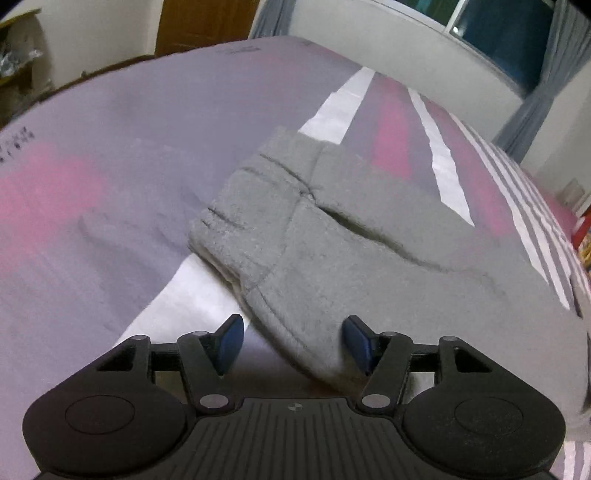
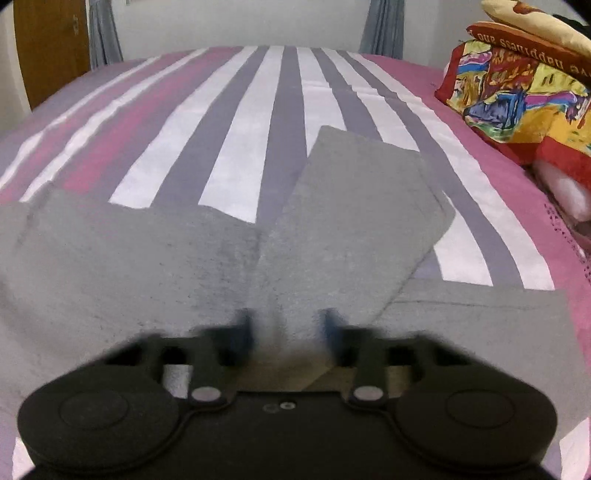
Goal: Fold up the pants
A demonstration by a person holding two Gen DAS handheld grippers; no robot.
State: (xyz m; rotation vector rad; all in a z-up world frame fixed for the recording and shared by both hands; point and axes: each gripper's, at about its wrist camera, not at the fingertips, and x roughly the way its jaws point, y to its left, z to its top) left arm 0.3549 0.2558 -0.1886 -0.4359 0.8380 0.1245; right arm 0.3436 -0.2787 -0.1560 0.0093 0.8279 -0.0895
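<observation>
Grey fleece pants [image 1: 332,229] lie flat on the striped bed sheet [image 1: 110,147]. In the left wrist view the waistband end [image 1: 255,192] points away to the left, and my left gripper [image 1: 293,343] is open with the near hem of the pants between its blue pads [image 1: 231,343]. In the right wrist view the pants [image 2: 147,251] spread across the bed, one leg [image 2: 365,199] angled up to the right. My right gripper [image 2: 288,332] is open over the crotch area and blurred by motion.
Colourful cushions [image 2: 517,88] are stacked at the right edge of the bed. A white pillow [image 2: 565,188] lies below them. A wooden door [image 1: 207,26] and a curtained window [image 1: 509,40] stand beyond the bed.
</observation>
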